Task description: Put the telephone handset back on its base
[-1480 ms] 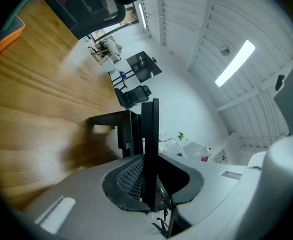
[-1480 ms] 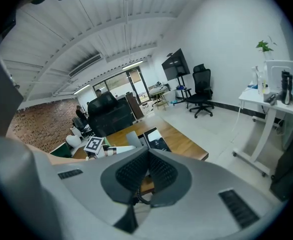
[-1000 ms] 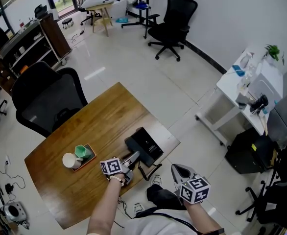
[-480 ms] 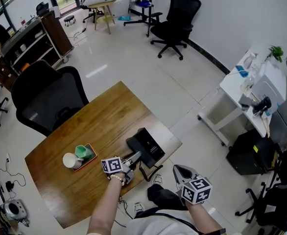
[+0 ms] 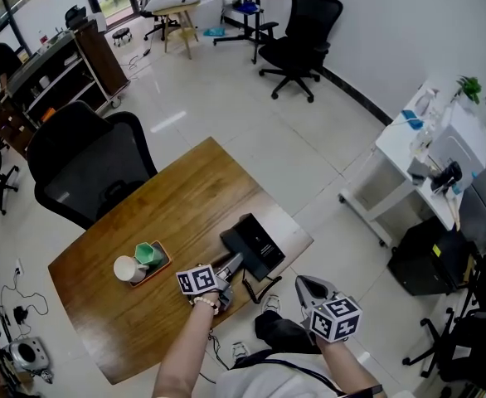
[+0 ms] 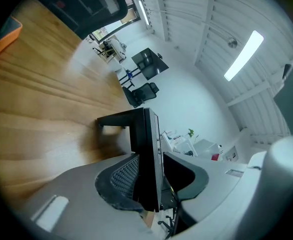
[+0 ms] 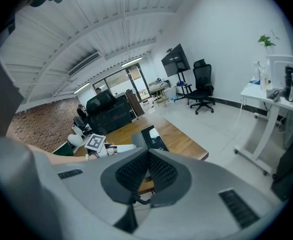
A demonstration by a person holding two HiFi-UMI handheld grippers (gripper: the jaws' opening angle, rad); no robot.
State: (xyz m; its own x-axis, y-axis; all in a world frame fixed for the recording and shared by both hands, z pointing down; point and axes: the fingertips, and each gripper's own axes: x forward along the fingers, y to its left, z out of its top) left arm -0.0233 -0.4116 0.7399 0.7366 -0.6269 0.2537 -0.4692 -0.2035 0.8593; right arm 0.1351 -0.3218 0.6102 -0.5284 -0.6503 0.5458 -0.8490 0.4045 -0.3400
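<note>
Handset [image 6: 147, 154], black and seen edge-on, stands between the 2 jaws of the left gripper [image 5: 229, 266]. Those jaws are opening: one pad lies right beside the handset and the other stands clear with a dark gap, so the grip is released. In the head view this gripper reaches in from 7 o'clock toward the black telephone base [image 5: 258, 240], which sits on the wooden table [image 5: 160, 214] near its edge. The handset lies at the base's 8 o'clock side; whether it is seated in the cradle cannot be told. The right gripper [image 7: 147, 158] is off the table at the base's 5 o'clock, clenched on nothing, its pads together. A white cup [image 5: 128, 269] and a green item [image 5: 148, 254] rest on an orange tray [image 5: 165, 264] at the left gripper's 9 o'clock.
</note>
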